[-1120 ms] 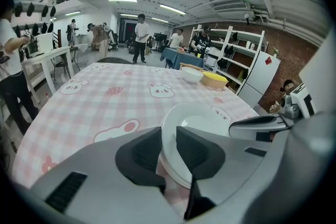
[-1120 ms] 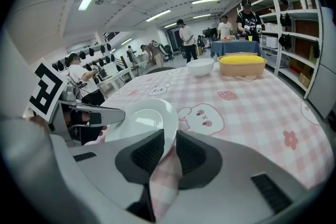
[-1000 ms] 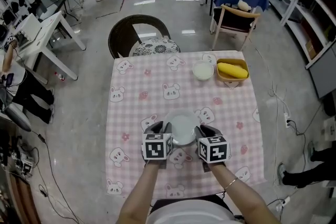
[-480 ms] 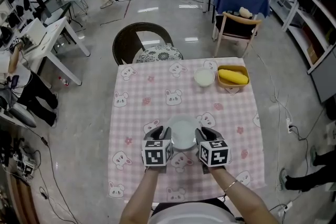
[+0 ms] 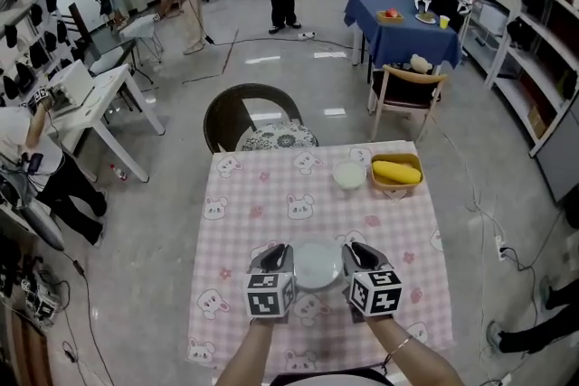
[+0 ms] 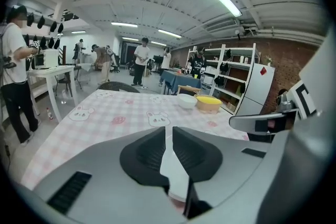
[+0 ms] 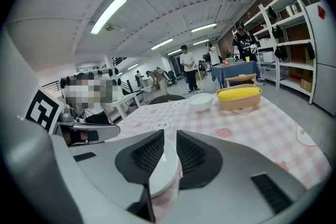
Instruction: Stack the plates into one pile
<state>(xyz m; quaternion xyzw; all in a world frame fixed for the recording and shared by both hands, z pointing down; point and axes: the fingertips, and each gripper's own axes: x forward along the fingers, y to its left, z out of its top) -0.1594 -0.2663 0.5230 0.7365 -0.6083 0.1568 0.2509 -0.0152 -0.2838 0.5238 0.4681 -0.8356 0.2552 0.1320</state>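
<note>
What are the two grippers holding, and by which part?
A round white plate, by its rim: left gripper on the left edge, right gripper on the right edge, both sets of jaws closing on it.

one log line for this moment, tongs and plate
left tongs: closing on white plate rim | right tongs: closing on opposite rim | far white dish: beside yellow basket, unstacked

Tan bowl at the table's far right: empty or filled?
Filled. The tan bowl holds a yellow item that rises above its rim, clear in the head view and right gripper view.
</note>
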